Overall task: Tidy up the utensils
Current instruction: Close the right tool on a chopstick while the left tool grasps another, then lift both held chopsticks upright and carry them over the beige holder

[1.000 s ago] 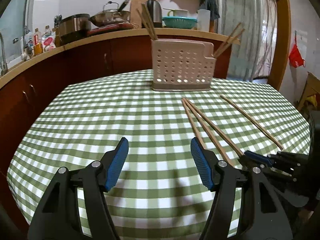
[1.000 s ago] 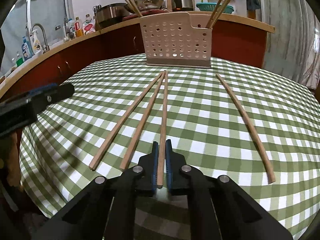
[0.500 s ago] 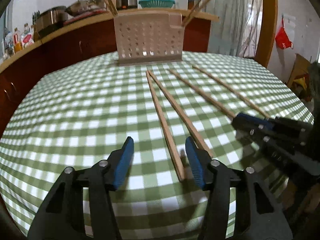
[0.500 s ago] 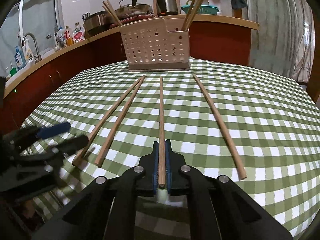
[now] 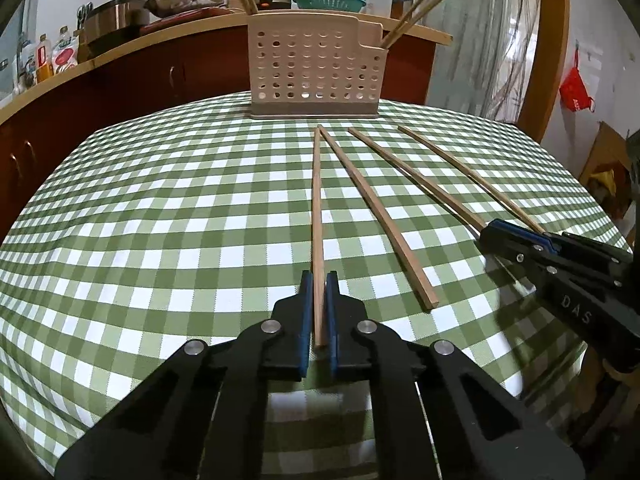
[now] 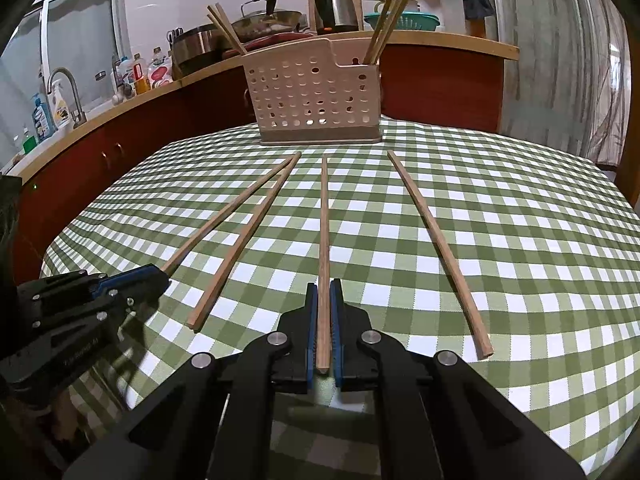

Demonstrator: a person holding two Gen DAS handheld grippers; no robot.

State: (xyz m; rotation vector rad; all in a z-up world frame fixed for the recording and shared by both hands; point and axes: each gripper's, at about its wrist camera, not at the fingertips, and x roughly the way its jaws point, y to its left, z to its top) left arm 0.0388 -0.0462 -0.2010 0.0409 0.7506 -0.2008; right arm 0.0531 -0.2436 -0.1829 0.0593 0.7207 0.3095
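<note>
Left wrist view: left hand-held gripper [image 5: 319,300] angled down, clamped on leftmost chopstick [image 5: 317,216]. Right hand-held gripper [image 6: 324,312] likewise gripping third chopstick [image 6: 325,232]. Four chopsticks on checked table [image 5: 160,220]; beyond, perforated holder [image 5: 316,70] with more upright.

four wooden chopsticks [image 6: 436,250] lie flat on the checked cloth, fanning toward the perforated beige holder [image 6: 314,92].
</note>
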